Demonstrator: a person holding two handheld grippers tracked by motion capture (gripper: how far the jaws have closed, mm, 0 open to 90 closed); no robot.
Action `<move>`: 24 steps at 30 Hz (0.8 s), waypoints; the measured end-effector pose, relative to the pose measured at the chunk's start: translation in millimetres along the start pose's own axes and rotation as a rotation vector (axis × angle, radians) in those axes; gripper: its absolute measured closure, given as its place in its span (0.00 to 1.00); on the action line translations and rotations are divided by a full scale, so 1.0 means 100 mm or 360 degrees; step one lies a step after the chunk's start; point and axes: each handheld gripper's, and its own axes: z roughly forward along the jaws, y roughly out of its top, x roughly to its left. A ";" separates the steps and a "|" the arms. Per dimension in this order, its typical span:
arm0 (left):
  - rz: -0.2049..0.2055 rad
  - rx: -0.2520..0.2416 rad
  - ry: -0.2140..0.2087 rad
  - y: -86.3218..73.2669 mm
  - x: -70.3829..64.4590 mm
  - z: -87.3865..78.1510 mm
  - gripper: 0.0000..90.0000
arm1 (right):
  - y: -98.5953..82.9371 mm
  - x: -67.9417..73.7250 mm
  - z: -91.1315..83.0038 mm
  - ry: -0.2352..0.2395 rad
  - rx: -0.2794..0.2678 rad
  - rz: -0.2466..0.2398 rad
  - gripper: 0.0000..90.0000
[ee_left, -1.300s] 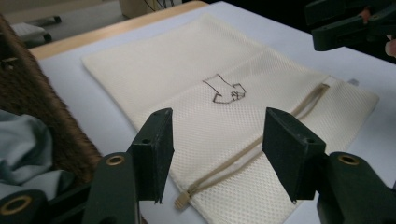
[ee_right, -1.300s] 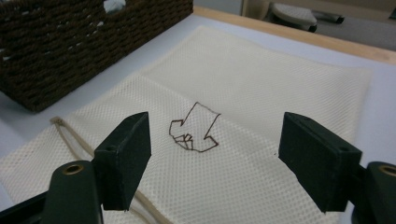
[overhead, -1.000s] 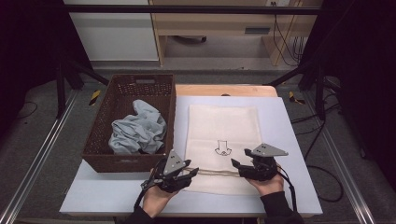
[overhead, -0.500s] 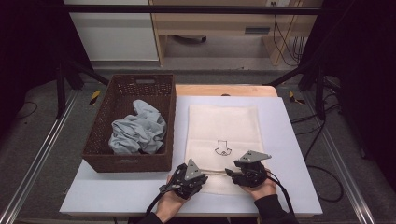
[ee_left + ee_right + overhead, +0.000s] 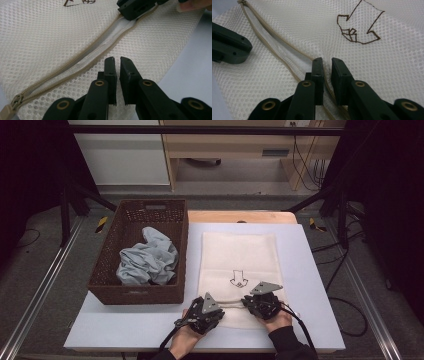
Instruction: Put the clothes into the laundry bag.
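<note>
Mesh bag flat on desk, just right of basket. Zipper partly open along bag's near end. Right gripper fingers pinch zipper edge. Left gripper fingers narrow, nearly together, resting on mesh beside zipper.

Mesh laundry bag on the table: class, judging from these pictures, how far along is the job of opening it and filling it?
Done: the mesh bag lies flat and its zipper gapes open along most of its length. In hand: the right hand-held gripper pinches the mesh at the zipper edge; the left hand-held gripper rests nearly closed on the near edge, its grip unclear. Left: the grey cloth sits in the basket, not yet in the bag.
</note>
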 end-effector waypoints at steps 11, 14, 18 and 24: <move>-0.0010 -0.0017 -0.0032 0.08 0.01 -0.05 0.80 | 0.07 -0.06 -0.11 0.0028 -0.0078 0.0062 0.98; 0.0023 -0.0033 -0.0017 0.15 0.02 -0.09 0.77 | 0.09 -0.07 -0.15 0.0034 -0.0093 0.0068 0.98; 0.0034 -0.0111 0.0047 0.37 0.11 -0.18 0.63 | 0.12 -0.08 -0.15 0.0034 -0.0109 0.0064 0.98; 0.0069 -0.0030 0.0103 0.46 0.16 -0.01 0.50 | 0.12 -0.09 -0.17 0.0042 -0.0118 0.0043 0.98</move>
